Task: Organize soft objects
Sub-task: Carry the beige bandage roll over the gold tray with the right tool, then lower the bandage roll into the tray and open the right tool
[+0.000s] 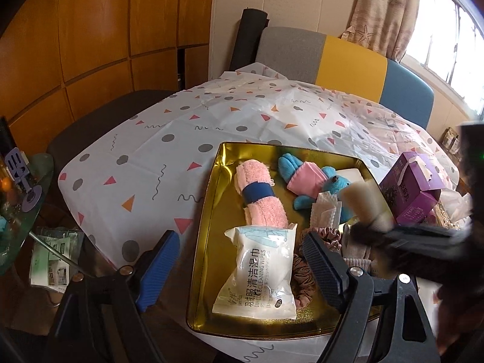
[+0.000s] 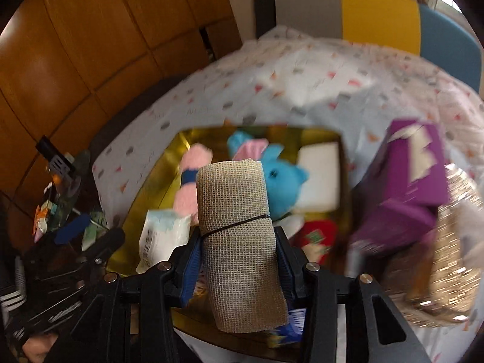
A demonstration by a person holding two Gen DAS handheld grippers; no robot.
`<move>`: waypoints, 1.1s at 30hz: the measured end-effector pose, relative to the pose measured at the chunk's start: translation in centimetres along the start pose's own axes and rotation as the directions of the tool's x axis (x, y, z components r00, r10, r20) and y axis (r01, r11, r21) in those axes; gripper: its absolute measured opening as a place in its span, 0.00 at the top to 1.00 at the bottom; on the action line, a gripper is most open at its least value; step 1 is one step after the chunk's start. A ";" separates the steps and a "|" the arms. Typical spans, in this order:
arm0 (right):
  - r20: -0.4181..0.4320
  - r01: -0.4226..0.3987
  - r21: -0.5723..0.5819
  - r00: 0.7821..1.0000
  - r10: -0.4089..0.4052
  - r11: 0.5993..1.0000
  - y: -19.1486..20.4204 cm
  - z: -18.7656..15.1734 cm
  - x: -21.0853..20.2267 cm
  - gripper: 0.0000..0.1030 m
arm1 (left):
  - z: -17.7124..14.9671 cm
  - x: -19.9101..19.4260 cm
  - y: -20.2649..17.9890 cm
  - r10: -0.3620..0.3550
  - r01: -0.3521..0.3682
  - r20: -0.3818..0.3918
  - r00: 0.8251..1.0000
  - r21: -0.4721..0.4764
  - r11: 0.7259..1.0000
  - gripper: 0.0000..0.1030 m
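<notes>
A gold tray on the patterned tablecloth holds a pink rolled towel with a blue band, a blue plush toy, a white wipes pack and dusky scrunchies. My left gripper hovers open over the tray's near end, its fingers either side of the wipes pack without touching it. My right gripper is shut on a beige burlap roll tied with a black band, held above the tray. This view is blurred.
A torn purple box stands just right of the tray, with a glittery gold object beside it. A grey, yellow and blue chair back rises behind the table. A glass side table with clutter stands at the left.
</notes>
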State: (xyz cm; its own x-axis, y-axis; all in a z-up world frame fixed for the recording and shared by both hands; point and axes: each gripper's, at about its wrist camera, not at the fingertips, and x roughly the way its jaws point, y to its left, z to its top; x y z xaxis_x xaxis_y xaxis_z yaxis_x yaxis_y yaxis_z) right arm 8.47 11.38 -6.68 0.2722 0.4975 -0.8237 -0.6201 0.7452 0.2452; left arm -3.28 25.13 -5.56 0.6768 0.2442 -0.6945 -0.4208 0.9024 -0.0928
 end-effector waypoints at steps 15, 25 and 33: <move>-0.060 0.120 -0.019 0.991 -0.121 0.993 0.2 -1.9 5.3 0.55 | -0.3 0.5 0.3 -0.009 0.009 -0.012 1.000 -0.009 1.000 0.18; 0.073 0.102 -0.003 0.992 -0.102 0.995 0.3 -2.6 1.3 0.39 | -0.2 0.2 -0.2 0.005 -0.005 0.002 1.000 0.000 1.000 0.15; 0.234 0.210 0.058 0.948 -0.217 0.976 -0.5 -3.7 -4.2 0.38 | 0.2 -1.5 -2.2 -0.001 0.000 0.069 0.998 0.016 1.000 0.00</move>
State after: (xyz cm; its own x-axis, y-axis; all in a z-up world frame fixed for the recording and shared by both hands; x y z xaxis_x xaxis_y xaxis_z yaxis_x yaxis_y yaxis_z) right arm 4.89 7.26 -5.22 0.5646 0.4132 -0.7145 -0.5058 0.8573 0.0961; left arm -3.23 22.87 -4.17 0.7177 0.2669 -0.6432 -0.4111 0.9079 -0.0820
